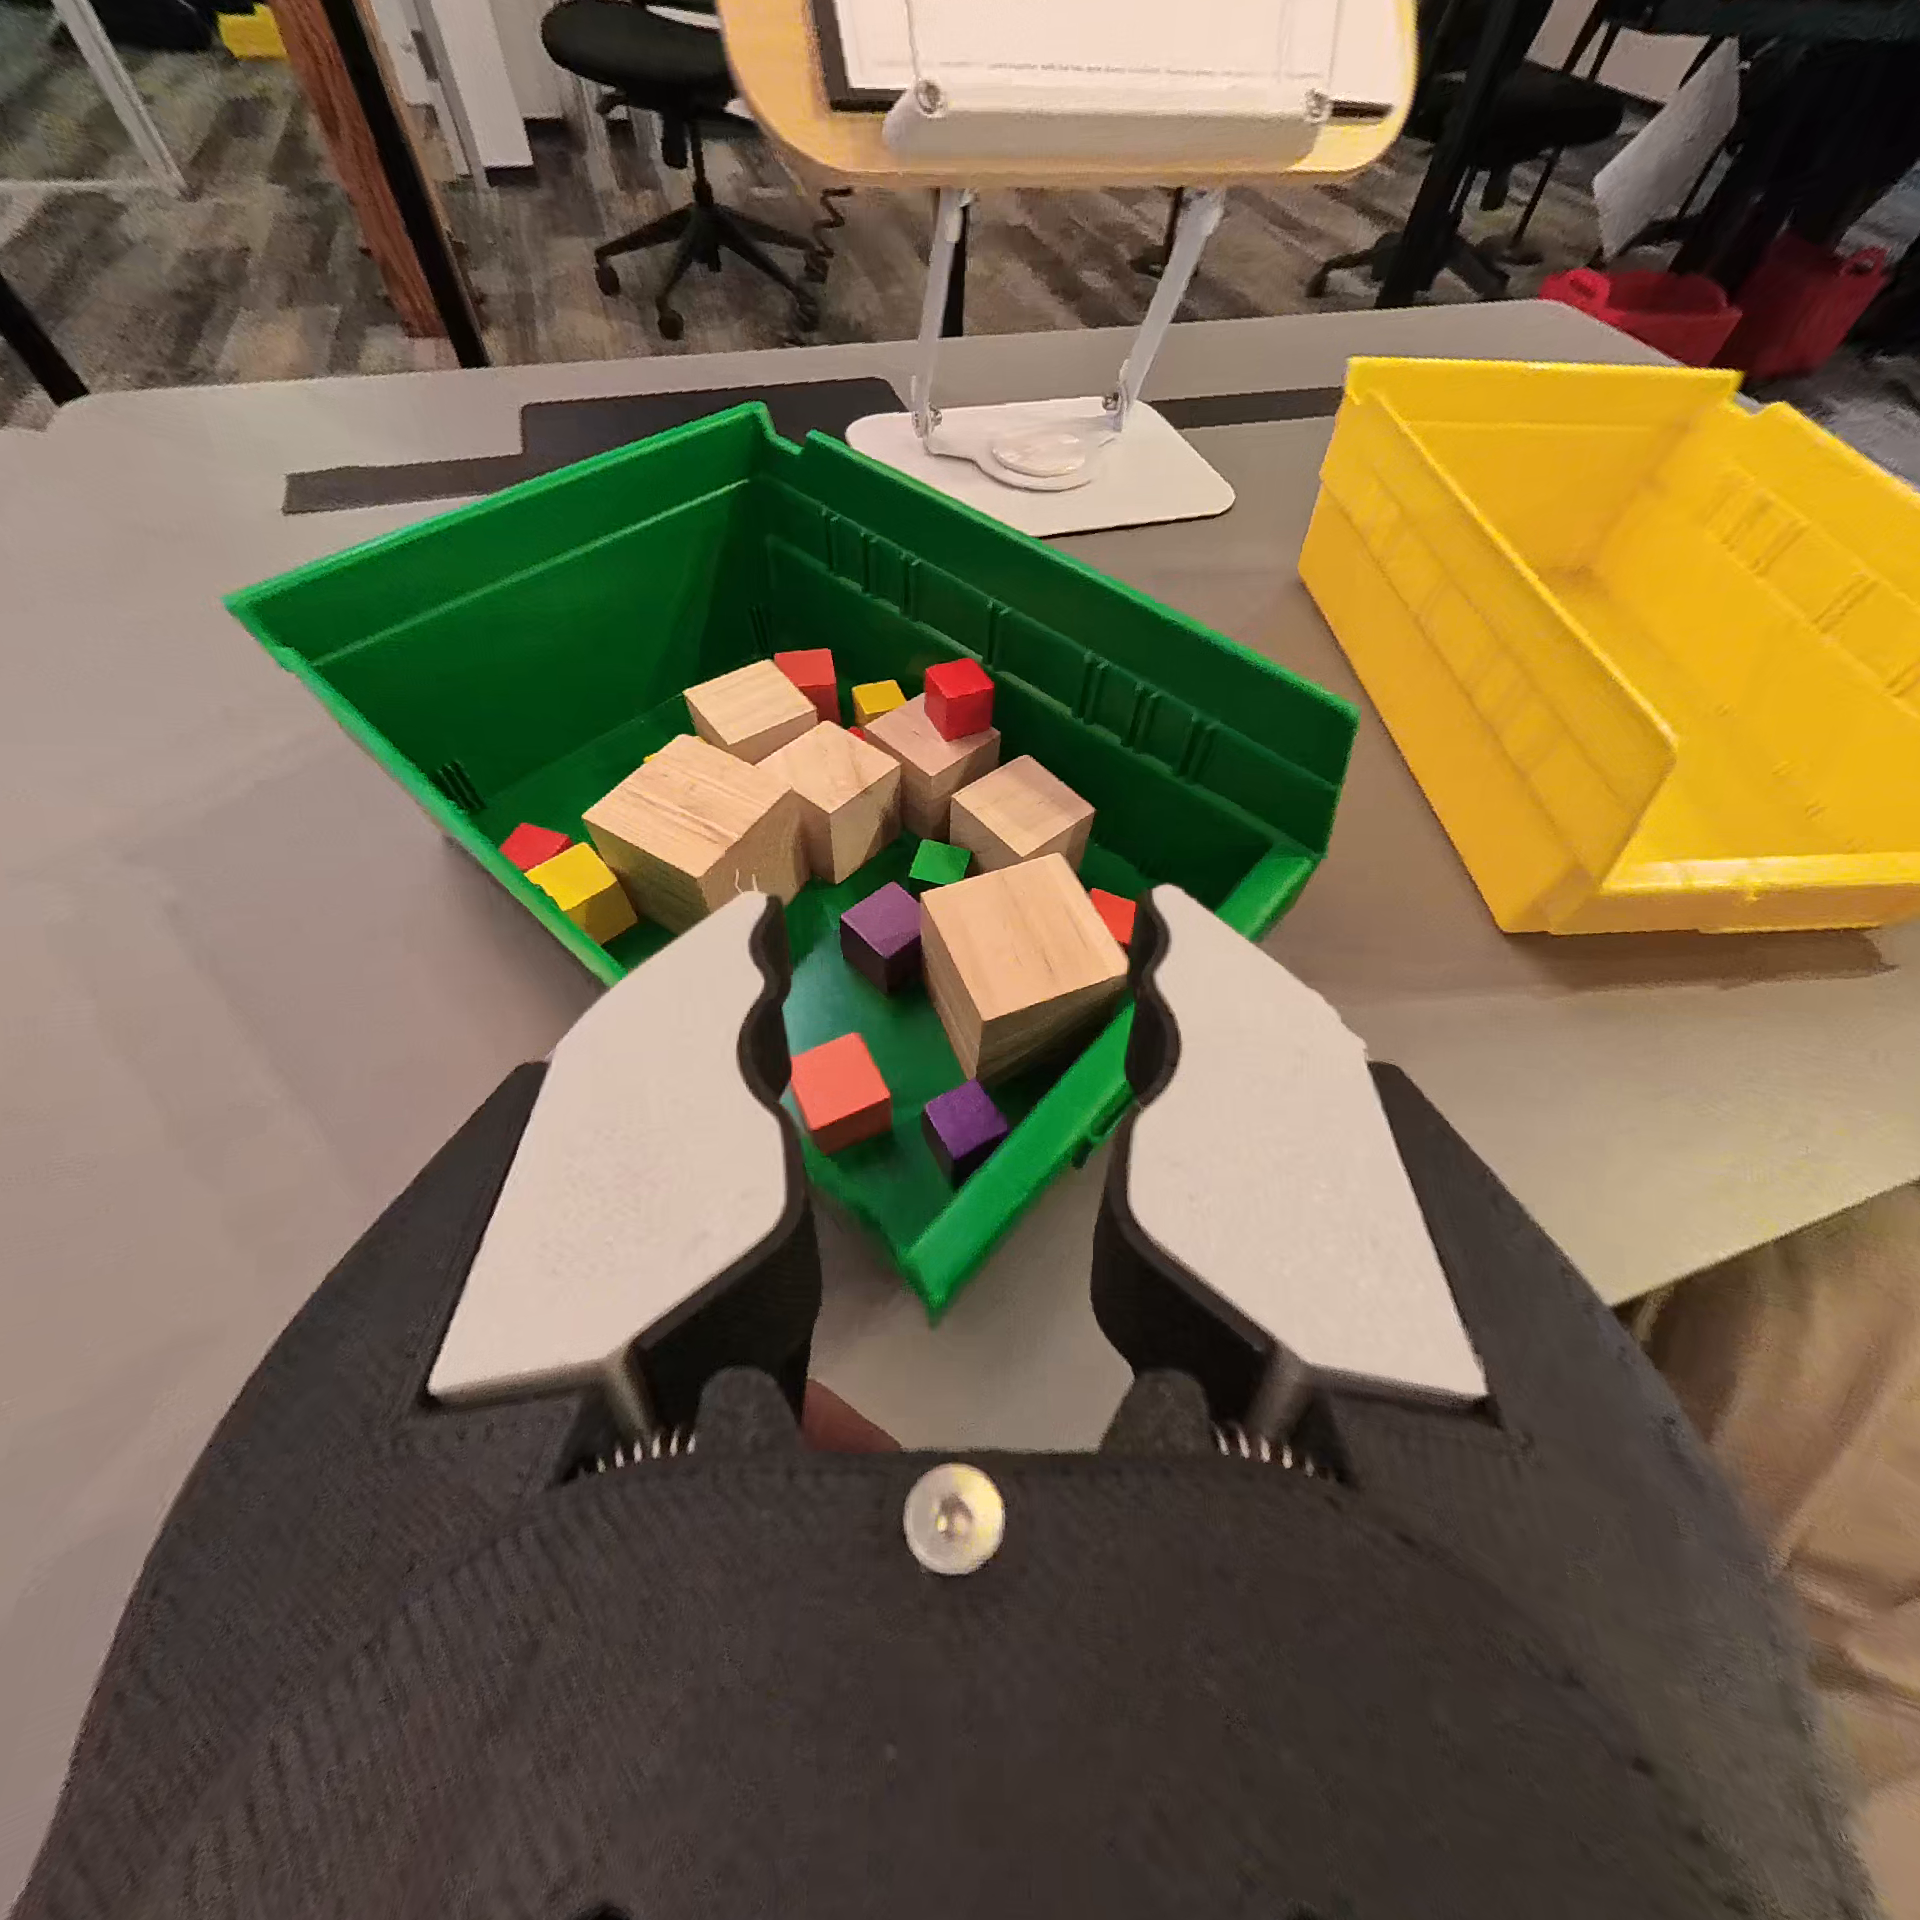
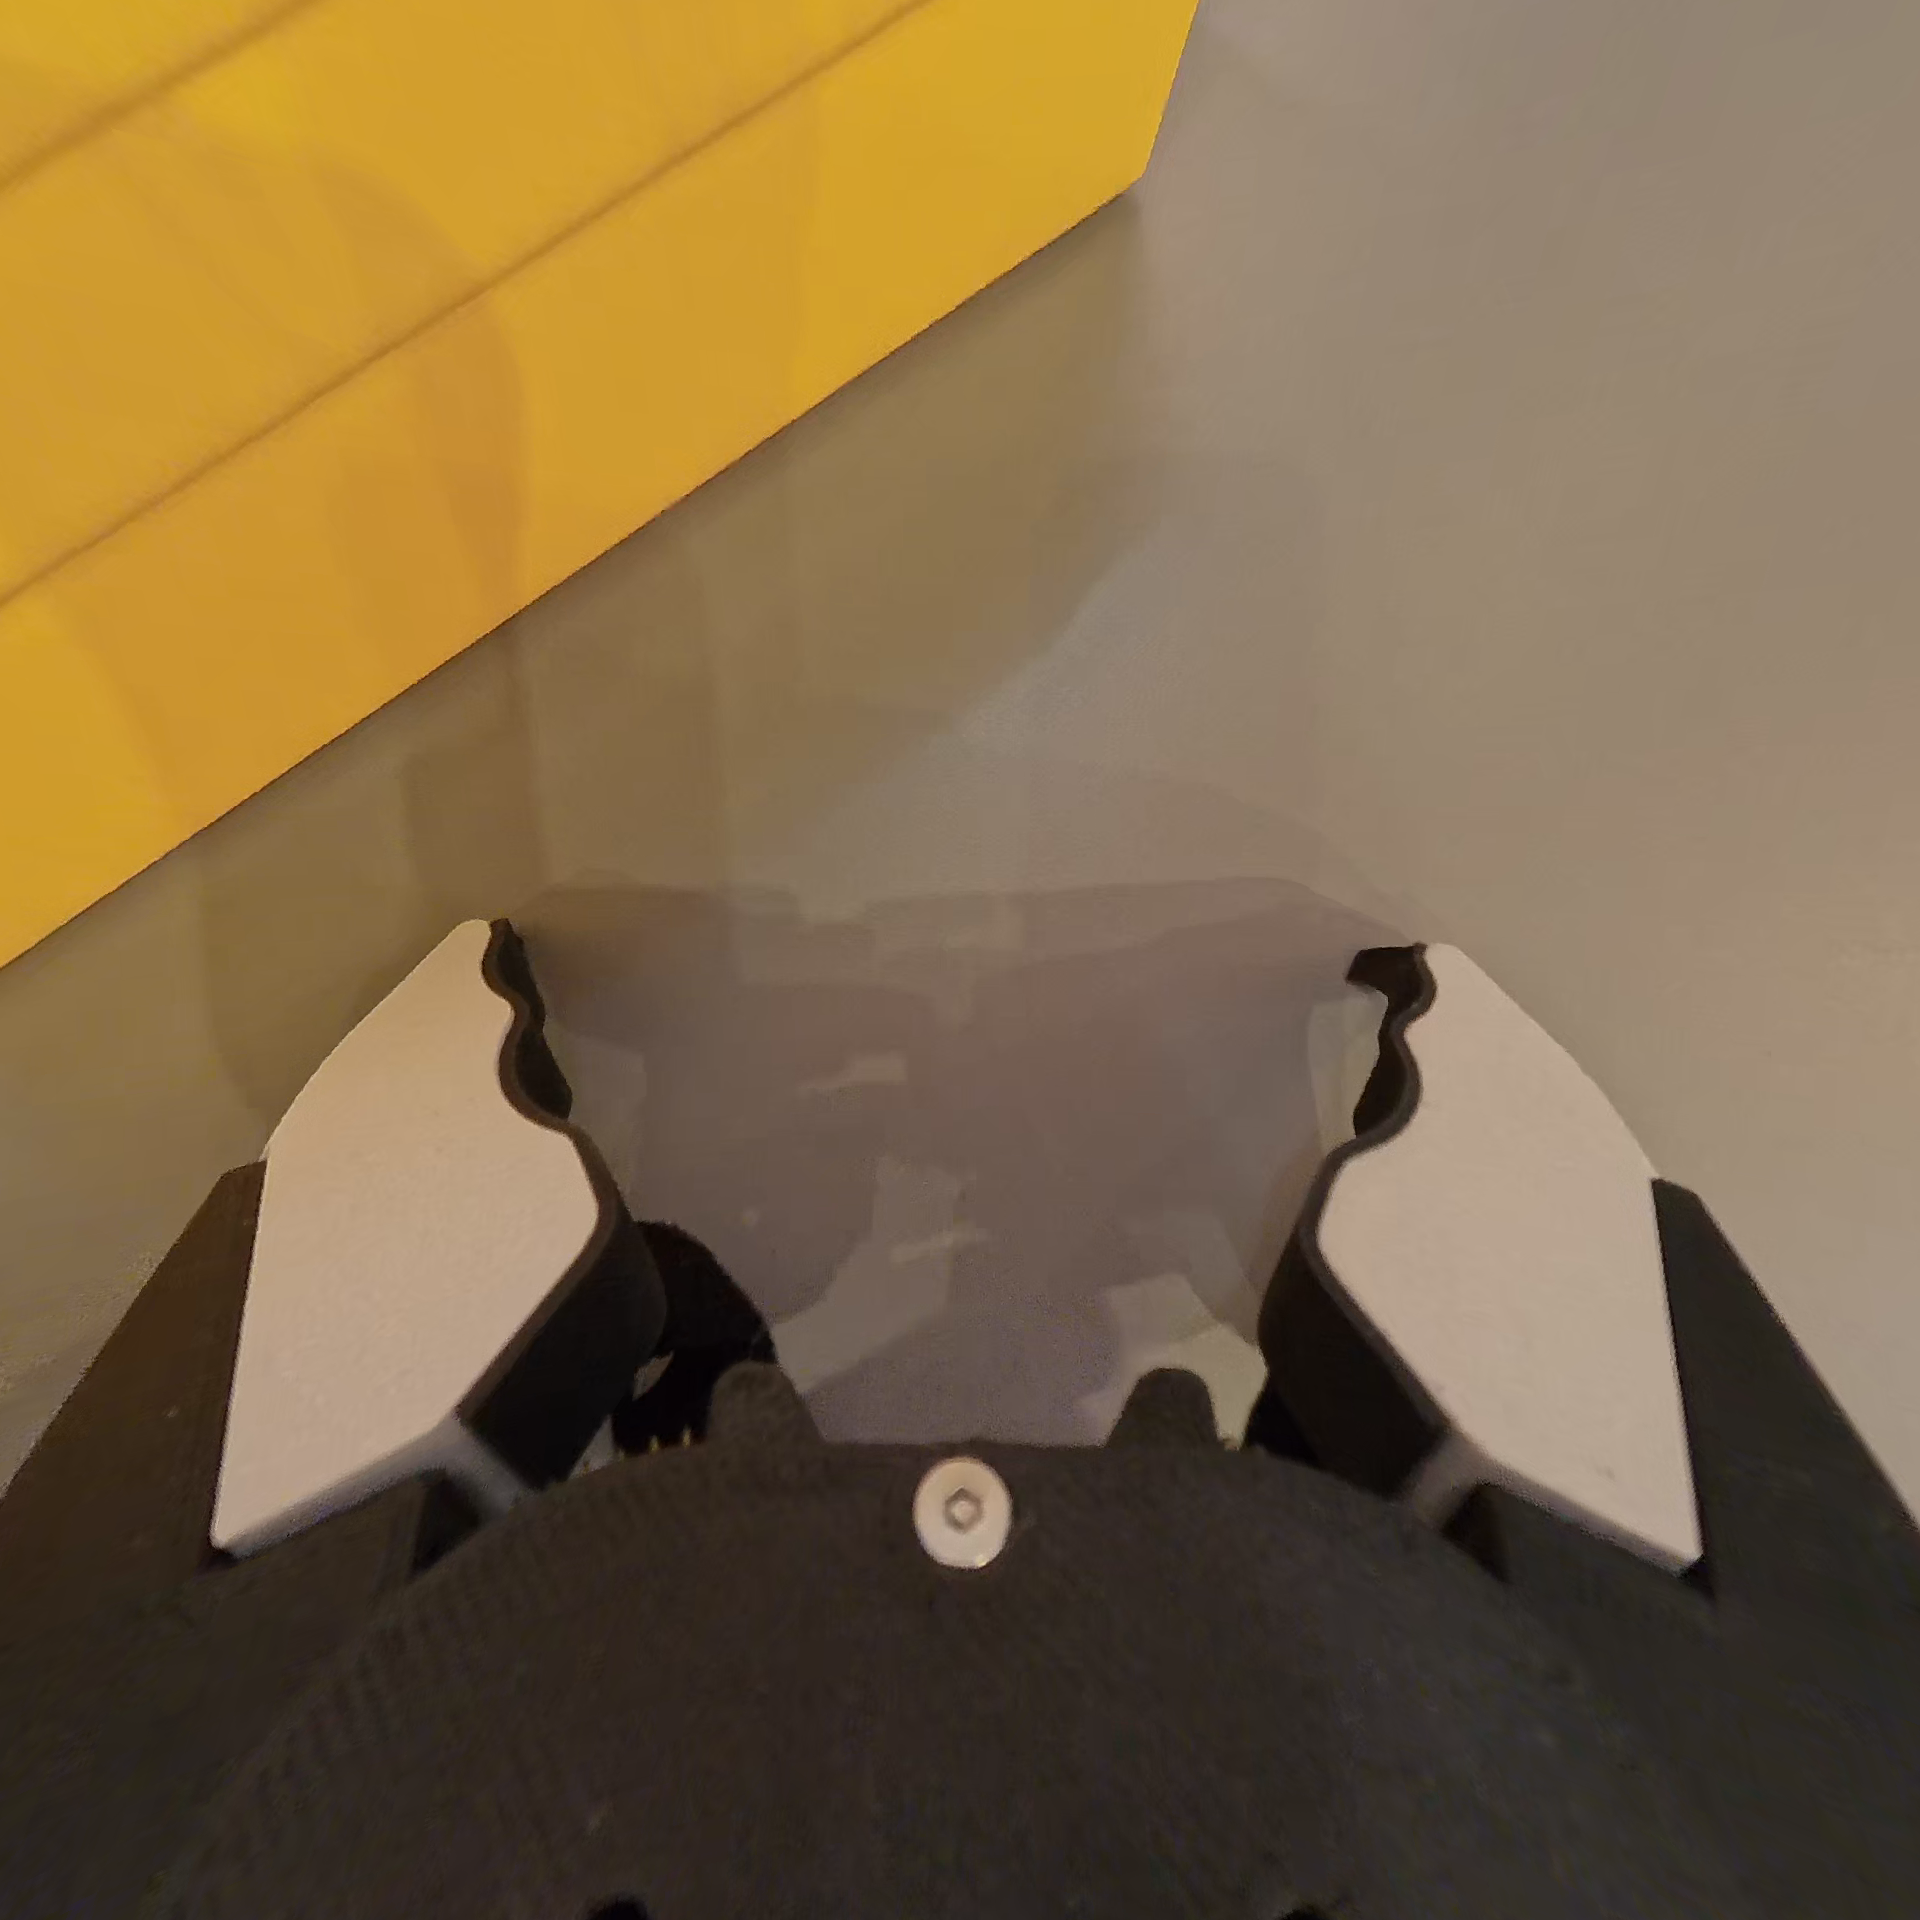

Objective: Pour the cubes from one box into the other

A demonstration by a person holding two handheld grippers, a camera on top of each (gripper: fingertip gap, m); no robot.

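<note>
Grey table (image 1: 208, 935) carries my green bin (image 1: 540, 634) of wooden and coloured cubes (image 1: 1023, 961); left tongs (image 1: 951, 940) gape over its near corner. Right of it, the yellow bin (image 1: 1538, 727); right tongs (image 2: 961, 951) spread empty beside that.

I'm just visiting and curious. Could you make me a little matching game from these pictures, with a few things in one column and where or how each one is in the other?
Things:
1. green plastic box
2. yellow plastic box
3. small red wooden cube
4. right gripper

States:
A. open, over bare grey table
B. empty inside
C. perched on a plain wooden block
D. holds plain and coloured cubes

Pairs: 1-D, 2-B, 3-C, 4-A
</note>
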